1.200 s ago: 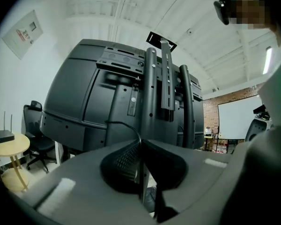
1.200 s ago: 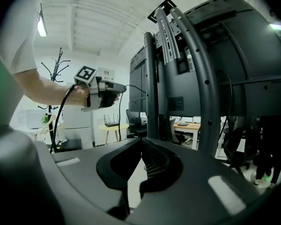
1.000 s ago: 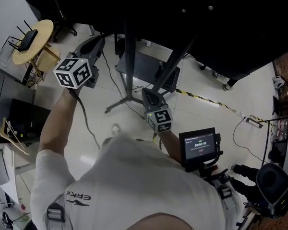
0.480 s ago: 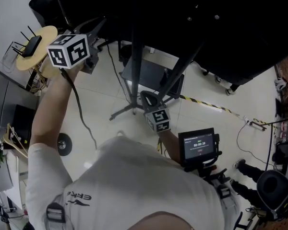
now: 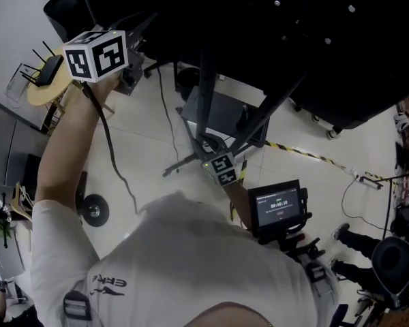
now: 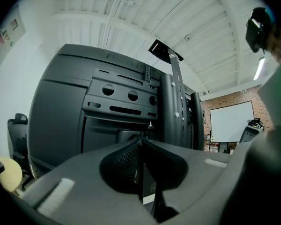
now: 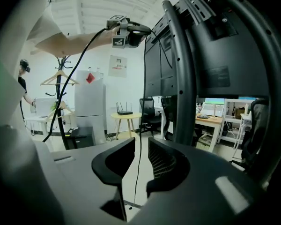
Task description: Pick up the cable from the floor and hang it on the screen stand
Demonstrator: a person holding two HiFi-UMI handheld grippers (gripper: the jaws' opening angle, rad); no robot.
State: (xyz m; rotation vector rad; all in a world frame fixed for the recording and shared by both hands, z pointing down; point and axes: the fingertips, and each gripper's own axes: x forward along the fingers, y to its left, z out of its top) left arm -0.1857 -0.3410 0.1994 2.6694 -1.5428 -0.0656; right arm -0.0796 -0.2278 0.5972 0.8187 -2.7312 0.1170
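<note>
My left gripper (image 5: 133, 67) is raised high at the back of the big black screen (image 5: 293, 39), close to its mounting plate (image 6: 122, 102). Its jaws are shut on the thin black cable (image 5: 165, 111). The cable (image 7: 140, 102) hangs straight down from there and runs through my right gripper (image 7: 141, 146). The right jaws are opening, with the cable loose in the gap and neither pad pressing on it. The right gripper (image 5: 206, 145) sits low beside the stand's upright pole (image 5: 206, 101), whose curved black bar (image 7: 182, 78) rises just right of it.
A round wooden table (image 5: 44, 80) with a router stands at the left. The stand's legs (image 5: 180, 163) spread over the white floor, beside yellow-black tape (image 5: 293, 150) and a black disc (image 5: 94, 210). A small monitor (image 5: 279, 206) hangs at my chest. A coat rack (image 7: 60, 78) and a fridge (image 7: 89, 107) stand behind.
My left gripper has risen with the cable and come closer to the back of the screen. The right gripper has stayed low by the stand pole.
</note>
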